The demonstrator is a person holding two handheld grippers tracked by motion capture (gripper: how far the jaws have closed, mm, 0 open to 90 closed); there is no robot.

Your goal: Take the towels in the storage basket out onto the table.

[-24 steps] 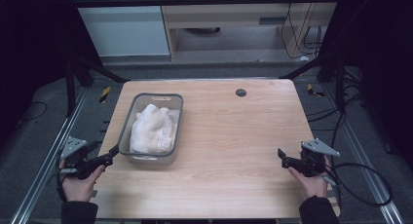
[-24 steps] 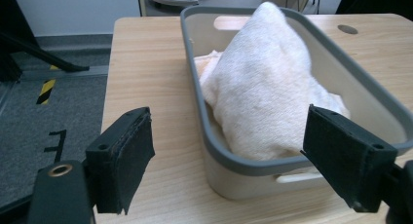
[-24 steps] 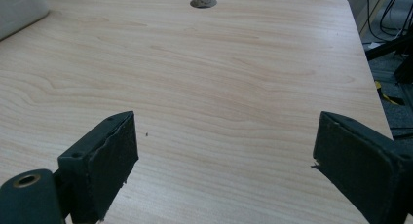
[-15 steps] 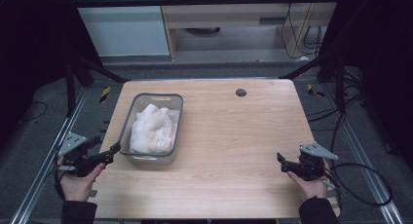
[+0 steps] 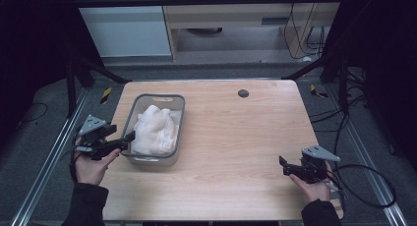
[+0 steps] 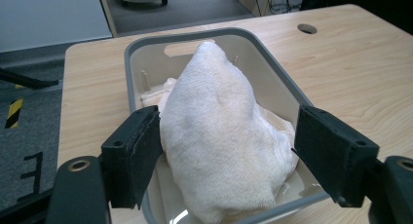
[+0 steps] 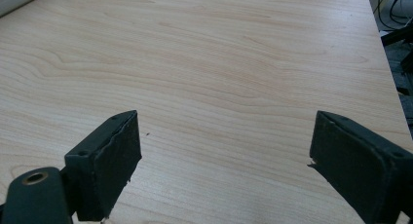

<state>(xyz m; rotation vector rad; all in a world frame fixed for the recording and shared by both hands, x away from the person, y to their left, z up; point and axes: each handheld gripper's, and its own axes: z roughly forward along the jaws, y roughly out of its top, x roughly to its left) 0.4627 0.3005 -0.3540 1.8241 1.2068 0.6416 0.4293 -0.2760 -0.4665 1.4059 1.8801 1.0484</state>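
**Reaching the left tongs toward the towel in the bin**

Holding the left tongs (image 5: 129,137) at the left edge of the tabletop (image 5: 236,137), I am pointing them at the near left corner of the grey bin (image 5: 180,100). Their jaws are standing wide, with nothing pressed between them; in the left gripper view the left tongs (image 6: 234,151) are framing the white towel (image 6: 224,136), and I am seeing the left pad just beside the cloth, though I cannot tell whether it is touching. The white towel (image 5: 152,130) is lying heaped inside the bin, rising above its rim, with a flatter fold showing underneath on the far side. Moving across, bare wood is stretching out, with a small round hole (image 5: 243,93) sitting near the far edge. At the right, I am keeping the right tongs (image 5: 283,166) low over the near right part of the tabletop, well apart from the bin, their jaws spread wide over bare wood and gripping nothing.
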